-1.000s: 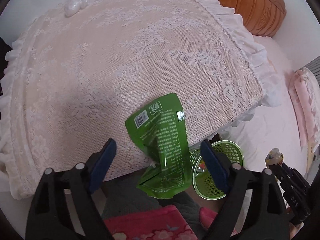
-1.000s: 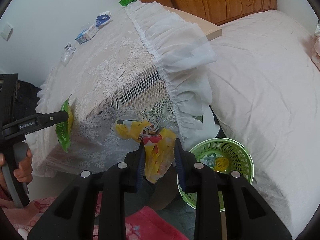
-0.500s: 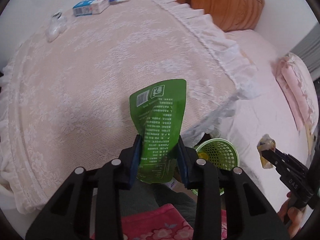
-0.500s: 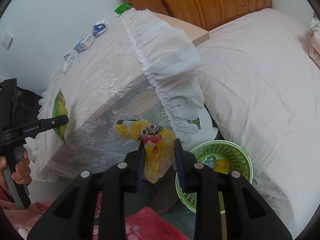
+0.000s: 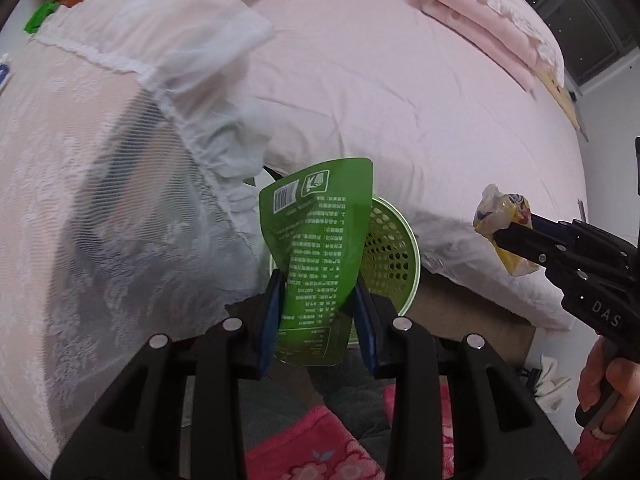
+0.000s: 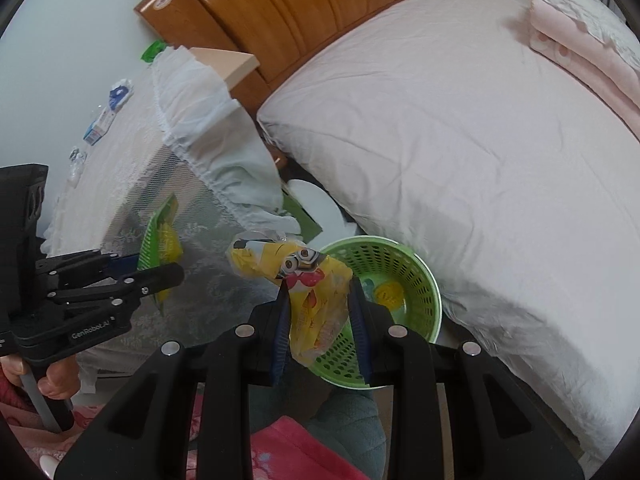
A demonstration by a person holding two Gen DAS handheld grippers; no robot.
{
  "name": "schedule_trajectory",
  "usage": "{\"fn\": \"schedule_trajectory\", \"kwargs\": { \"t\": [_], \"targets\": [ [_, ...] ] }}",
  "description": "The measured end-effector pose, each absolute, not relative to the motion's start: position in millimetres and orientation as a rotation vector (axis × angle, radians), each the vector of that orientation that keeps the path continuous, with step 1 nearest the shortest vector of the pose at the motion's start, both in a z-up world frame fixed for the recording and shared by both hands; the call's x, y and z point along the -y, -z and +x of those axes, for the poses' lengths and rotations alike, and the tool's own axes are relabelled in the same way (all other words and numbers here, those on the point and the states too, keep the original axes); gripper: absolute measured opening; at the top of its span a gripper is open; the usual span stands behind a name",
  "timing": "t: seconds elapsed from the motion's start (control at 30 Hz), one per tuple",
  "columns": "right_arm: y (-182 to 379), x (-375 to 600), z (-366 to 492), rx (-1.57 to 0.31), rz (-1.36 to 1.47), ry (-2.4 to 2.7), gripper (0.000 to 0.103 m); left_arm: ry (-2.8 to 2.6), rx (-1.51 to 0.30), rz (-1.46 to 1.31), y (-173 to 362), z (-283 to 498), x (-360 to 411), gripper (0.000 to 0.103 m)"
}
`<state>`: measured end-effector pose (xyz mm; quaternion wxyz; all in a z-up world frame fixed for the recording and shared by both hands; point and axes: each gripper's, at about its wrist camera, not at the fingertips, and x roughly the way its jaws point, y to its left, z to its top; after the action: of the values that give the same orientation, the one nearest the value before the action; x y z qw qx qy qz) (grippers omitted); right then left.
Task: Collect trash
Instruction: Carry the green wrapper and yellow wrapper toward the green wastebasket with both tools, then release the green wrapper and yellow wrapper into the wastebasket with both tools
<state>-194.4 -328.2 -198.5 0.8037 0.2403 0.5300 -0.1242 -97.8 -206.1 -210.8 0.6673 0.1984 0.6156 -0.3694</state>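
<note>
Two wrappers hang over the green basket: the left gripper clamps a green pouch by its lower end, long axis upright, barcode end up, and the right gripper pinches a crumpled yellow wrapper above the near rim. Inside the basket lies a yellow scrap.

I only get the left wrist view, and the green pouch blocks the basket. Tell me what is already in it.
Observer: The green basket holds a yellow piece and a pale wrapper beside it.
Operator: List what remains on the lace-covered table.
Observer: A blue-and-white carton, a crumpled blue-and-white wrapper and a clear plastic scrap, all near its far edge.
Operator: Describe the print on the right gripper's wrapper.
Observer: The right gripper is shut on a yellow wrapper showing a goggled cartoon face.
</note>
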Motion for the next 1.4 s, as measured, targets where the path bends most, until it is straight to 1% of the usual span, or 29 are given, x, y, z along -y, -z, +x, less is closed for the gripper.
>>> {"fn": "schedule_trajectory", "kwargs": {
  "t": [0.07,0.1,0.13,0.2,0.3,0.4,0.73,0.77,0.8,0.87,0.9,0.93,1.27,1.4],
  "targets": [
    [202.6,334.8,-202.5,-1.139,0.524,0.278,0.029,0.857,-1.418,0.451,218.1,-106.6,216.7,0.034],
    [204.3,337.0,-205.4,-1.14,0.528,0.283,0.029,0.867,-1.428,0.454,220.2,-110.9,220.6,0.038],
    [205.7,339.4,-208.9,-1.141,0.533,0.289,0.029,0.875,-1.437,0.456,221.3,-113.8,223.9,0.043],
    [208.8,343.0,-212.3,-1.141,0.539,0.292,0.029,0.878,-1.428,0.471,220.1,-118.8,225.9,0.071],
    [211.5,347.0,-215.9,-1.139,0.549,0.295,0.029,0.875,-1.379,0.502,213.9,-125.6,229.2,0.082],
    [213.4,347.8,-214.6,-1.136,0.557,0.293,0.029,0.869,-1.357,0.511,208.0,-126.5,224.5,0.09],
    [224.5,339.0,-207.5,-1.176,0.555,0.267,0.03,0.801,-1.331,0.47,191.8,-107.1,209.2,0.092],
    [226.5,338.0,-205.6,-1.185,0.555,0.258,0.033,0.797,-1.329,0.467,190.7,-105.8,207.6,0.092],
    [228.0,337.1,-204.1,-1.19,0.554,0.263,0.039,0.794,-1.327,0.465,189.7,-104.7,206.4,0.092],
    [228.3,335.5,-203.4,-1.187,0.543,0.3,0.081,0.787,-1.324,0.46,188.1,-102.9,203.9,0.092],
    [228.4,335.5,-202.7,-1.188,0.541,0.312,0.087,0.785,-1.324,0.459,188.4,-102.3,203.3,0.092],
    [229.0,336.0,-202.9,-1.191,0.548,0.316,0.09,0.782,-1.323,0.458,188.4,-101.5,202.8,0.092],
    [228.0,344.3,-202.3,-1.179,0.577,0.356,0.093,0.771,-1.309,0.441,183.2,-98.9,196.1,0.092],
    [215.0,340.7,-191.4,-1.151,0.563,0.349,0.093,0.731,-1.232,0.407,164.8,-90.3,182.9,0.092]
  ]
}}
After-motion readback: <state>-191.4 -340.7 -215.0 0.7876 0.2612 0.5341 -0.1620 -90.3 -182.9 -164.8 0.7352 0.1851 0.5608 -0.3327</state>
